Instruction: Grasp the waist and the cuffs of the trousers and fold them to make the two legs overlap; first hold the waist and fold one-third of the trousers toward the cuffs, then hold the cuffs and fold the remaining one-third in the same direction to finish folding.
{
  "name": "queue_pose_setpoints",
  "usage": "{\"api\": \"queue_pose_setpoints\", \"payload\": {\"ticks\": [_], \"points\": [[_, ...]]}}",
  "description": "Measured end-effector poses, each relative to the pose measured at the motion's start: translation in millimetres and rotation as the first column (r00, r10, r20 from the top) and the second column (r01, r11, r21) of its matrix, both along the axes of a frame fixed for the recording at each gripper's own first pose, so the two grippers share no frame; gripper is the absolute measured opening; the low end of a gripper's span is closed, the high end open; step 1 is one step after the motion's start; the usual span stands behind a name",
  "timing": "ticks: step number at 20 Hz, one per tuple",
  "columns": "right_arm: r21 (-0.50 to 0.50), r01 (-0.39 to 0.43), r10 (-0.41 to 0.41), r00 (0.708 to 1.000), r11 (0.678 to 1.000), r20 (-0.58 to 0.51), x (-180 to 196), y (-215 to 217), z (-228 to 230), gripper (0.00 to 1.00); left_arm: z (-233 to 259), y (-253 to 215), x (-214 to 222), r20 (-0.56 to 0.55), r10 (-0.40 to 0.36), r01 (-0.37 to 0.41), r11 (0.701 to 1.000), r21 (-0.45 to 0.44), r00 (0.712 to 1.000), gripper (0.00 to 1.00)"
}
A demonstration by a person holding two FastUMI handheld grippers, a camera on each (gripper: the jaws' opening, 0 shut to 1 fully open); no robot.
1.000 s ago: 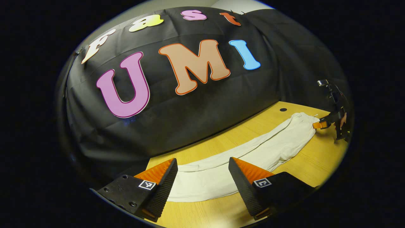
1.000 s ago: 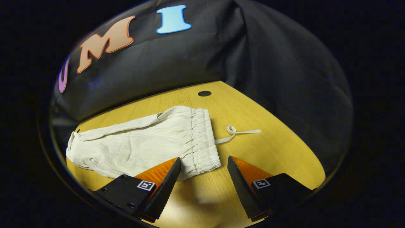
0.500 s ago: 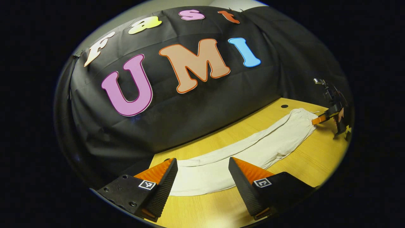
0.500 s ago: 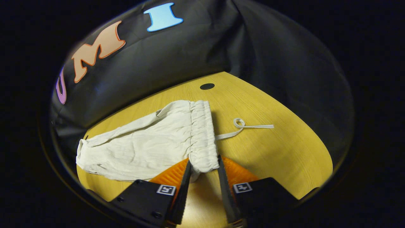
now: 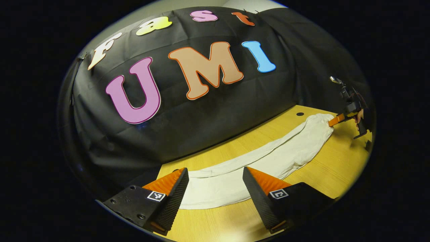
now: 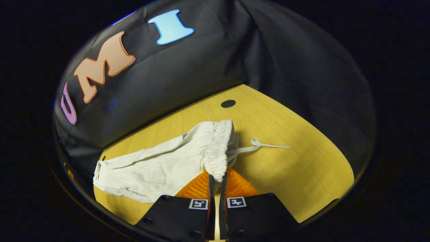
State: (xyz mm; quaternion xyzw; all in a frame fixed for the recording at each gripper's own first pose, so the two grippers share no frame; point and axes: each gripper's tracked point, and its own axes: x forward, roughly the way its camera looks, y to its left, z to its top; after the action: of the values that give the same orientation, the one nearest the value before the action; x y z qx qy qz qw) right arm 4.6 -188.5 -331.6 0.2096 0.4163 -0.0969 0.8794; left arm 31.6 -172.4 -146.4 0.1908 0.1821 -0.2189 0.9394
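Left gripper view: left gripper [image 5: 215,188] low over the wooden table [image 5: 336,168], pointing along the board, fingers [image 5: 174,198] spread wide, touching nothing. Cuff end [image 5: 215,190] of the cream trousers [image 5: 285,154] flat on the table, seen in the gap between the two fingers. Trousers stretched long across the board toward the far right, waist end [image 5: 322,119] raised a little there. At that end, right gripper [image 5: 336,120] tilted, tips at the waist cloth, with a hand [image 5: 360,116] behind it on the handle. Small dark hole [image 5: 300,114] in the table near the waist, beside the black cloth wall [image 5: 235,111].

Right gripper view: right gripper [image 6: 216,178] with fingers [image 6: 198,188] pressed nearly together, pinching the near corner of the elastic waistband [image 6: 220,148]. Waistband gathered and lifted from the table [image 6: 302,174], standing up from the fingertips, shadow under it. Drawstring [image 6: 265,145] lying on the wood to the right of the waist, one loop in it. Legs [image 6: 134,171] of the trousers running away to the left, wrinkled, resting on the table. Dark hole [image 6: 228,103] beyond the waistband.
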Motion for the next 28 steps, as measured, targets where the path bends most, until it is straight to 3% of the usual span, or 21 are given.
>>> {"api": "queue_pose_setpoints", "payload": {"ticks": [6, 15, 22, 28], "points": [[0.021, -0.053, 0.051, 0.995, 0.998, 0.089, 38.3, 50.6, 49.8, 0.06, -4.5, 17.6, 5.3, -0.003, -0.005, 0.005, 1.0, -0.02, 1.0, 0.96], [0.004, -0.206, 0.202, 0.963, 0.979, 0.178, 79.7, 153.5, 97.4, 0.06, -14.6, 80.3, 4.9, -0.027, 0.067, -0.068, 0.997, -0.033, 0.997, 0.96], [0.015, -0.328, 0.317, 0.924, 0.945, 0.215, 94.9, 246.1, 114.2, 0.06, -20.3, 138.2, 1.1, -0.035, 0.14, -0.141, 0.99, -0.03, 0.99, 0.96], [0.05, -0.41, 0.395, 0.899, 0.911, 0.188, 93.1, 320.3, 96.5, 0.06, -27.5, 187.2, -6.8, -0.048, 0.202, -0.203, 0.979, -0.012, 0.978, 0.96]]}}
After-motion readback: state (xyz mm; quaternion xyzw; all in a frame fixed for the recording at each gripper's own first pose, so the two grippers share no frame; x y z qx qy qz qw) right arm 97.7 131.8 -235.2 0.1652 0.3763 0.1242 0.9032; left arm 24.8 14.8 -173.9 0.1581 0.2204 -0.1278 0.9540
